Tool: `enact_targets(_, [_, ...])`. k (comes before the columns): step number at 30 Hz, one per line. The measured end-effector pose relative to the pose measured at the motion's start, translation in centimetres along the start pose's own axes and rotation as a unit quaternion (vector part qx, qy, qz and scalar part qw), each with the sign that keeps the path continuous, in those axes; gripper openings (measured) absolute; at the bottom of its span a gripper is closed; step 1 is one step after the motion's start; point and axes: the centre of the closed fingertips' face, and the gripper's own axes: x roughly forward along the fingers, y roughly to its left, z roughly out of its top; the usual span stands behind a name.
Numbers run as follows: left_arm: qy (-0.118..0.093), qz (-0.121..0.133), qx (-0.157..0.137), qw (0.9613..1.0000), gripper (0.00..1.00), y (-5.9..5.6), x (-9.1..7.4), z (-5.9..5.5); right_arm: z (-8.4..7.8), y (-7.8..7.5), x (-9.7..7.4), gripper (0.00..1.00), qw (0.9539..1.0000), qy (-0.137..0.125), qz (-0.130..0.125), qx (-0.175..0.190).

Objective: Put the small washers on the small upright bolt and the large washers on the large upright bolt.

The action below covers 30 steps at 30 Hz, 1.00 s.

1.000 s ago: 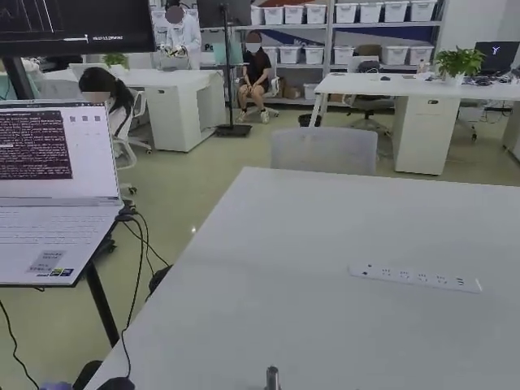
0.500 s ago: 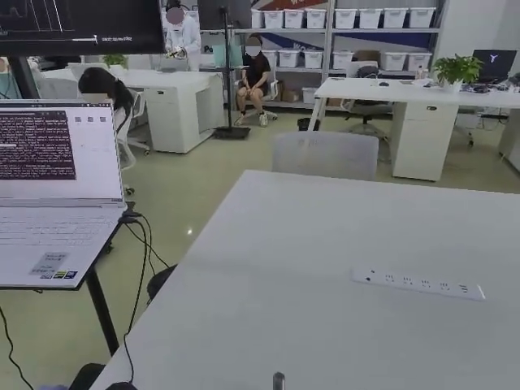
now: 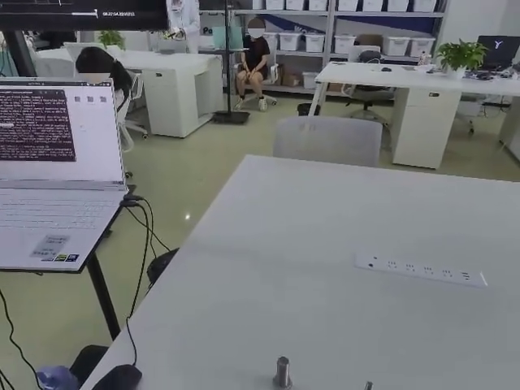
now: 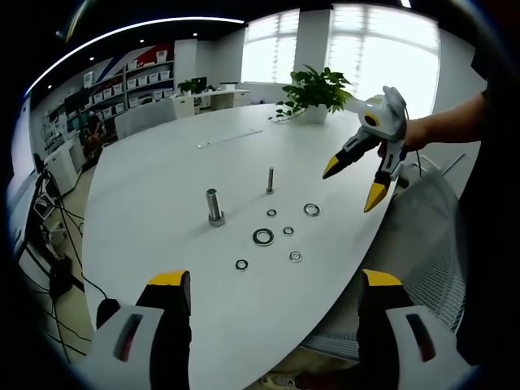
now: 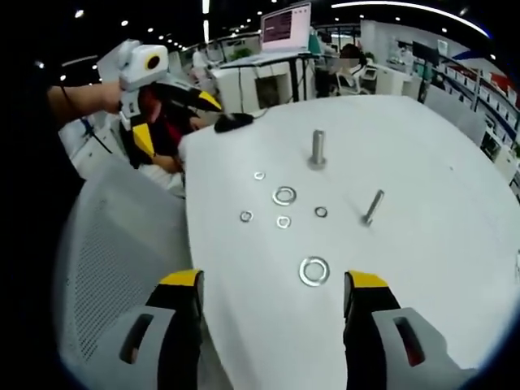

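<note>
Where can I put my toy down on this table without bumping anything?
The wide bare table between the power strip and the large bolt is free. So is the stretch beyond the strip. It is crowded near the person's edge, where the washers lie scattered beside the small bolt.

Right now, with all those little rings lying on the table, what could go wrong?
1. The small washers and large washers lie mixed together, so the open right hand-held gripper might pick the wrong size.
2. Some lie near the table edge; a nudge could push one off.
3. The small bolt is thin and could tip if bumped.
</note>
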Motion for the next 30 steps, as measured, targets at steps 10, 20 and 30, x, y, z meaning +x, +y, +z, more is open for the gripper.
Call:
enact_targets(10, [0.007,-0.008,0.008,0.9999,0.83,-0.1,0.4,-0.5,-0.3,-1.5,0.9,0.64,0.9993,0.032,0.0,-0.021])
enact_targets(20, [0.009,-0.017,0.023,0.9996,0.81,0.0,0.7,0.0,-1.2,-2.9,2.4,0.55,0.9957,0.077,0.007,-0.051])
enact_targets(30, [0.015,-0.022,0.026,0.9993,0.78,0.5,0.9,-0.5,-1.6,-3.5,3.7,0.47,0.9901,0.114,0.018,-0.081])
